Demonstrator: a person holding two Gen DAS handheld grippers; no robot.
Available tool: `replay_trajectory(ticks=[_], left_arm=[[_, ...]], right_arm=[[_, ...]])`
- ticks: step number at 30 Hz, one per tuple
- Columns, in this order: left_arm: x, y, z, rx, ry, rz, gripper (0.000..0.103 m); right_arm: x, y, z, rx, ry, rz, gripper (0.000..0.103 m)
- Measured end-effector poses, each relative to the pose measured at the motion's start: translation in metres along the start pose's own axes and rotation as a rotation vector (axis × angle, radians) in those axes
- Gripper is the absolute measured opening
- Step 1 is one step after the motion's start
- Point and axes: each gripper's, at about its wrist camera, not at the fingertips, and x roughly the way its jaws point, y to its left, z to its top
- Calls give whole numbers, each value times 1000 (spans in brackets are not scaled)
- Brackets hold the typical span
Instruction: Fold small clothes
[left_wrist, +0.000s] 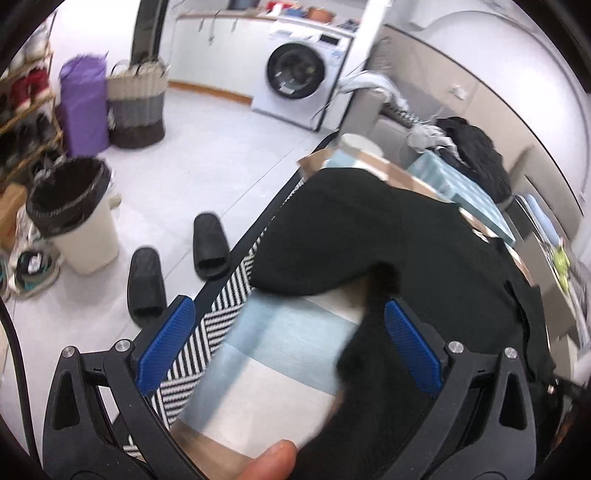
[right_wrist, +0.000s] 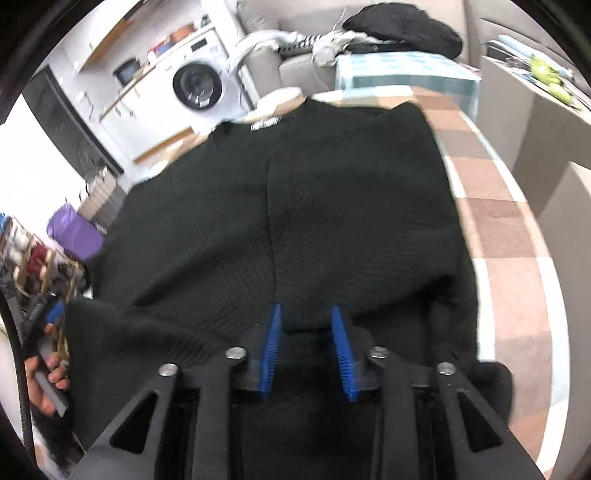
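A black ribbed garment (right_wrist: 332, 206) lies spread over a table with a checked cloth (right_wrist: 509, 236); a white label shows at its far collar. My right gripper (right_wrist: 306, 314) is narrowly closed on the garment's near edge, fabric bunched between the blue pads. In the left wrist view the same black garment (left_wrist: 369, 229) lies over the blue and white cloth (left_wrist: 280, 354). My left gripper (left_wrist: 288, 332) is open wide over the table's left edge, and its right pad (left_wrist: 410, 343) touches a fold of the garment. A fingertip shows at the bottom.
A washing machine (left_wrist: 299, 77) stands at the back. A bin (left_wrist: 74, 214), black slippers (left_wrist: 177, 258), a woven basket (left_wrist: 136, 99) and a purple bag (left_wrist: 83, 103) are on the floor at left. A pile of dark clothes (right_wrist: 402, 29) lies beyond the table.
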Motion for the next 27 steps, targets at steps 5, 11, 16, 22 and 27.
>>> replay_trajectory(ticks=[5,11,16,22,27], left_arm=[[30,25,19,-50,52,29,102],[78,25,34,-41,139,35,83],[101,17,39,-49,156,-25,38],[92,6,48,-35,102,-22,16],[59,-16,68,33,9,-47,16]], right_arm=[[-21,0,-11,6,-48,19,40],[-24,1,-19,7,-40,21,41],[-19,-5,-26,19,-21,13,41],[-25,-4,-26,7,-44,18,41],[-34,-6,-28,28,-70,27,41]])
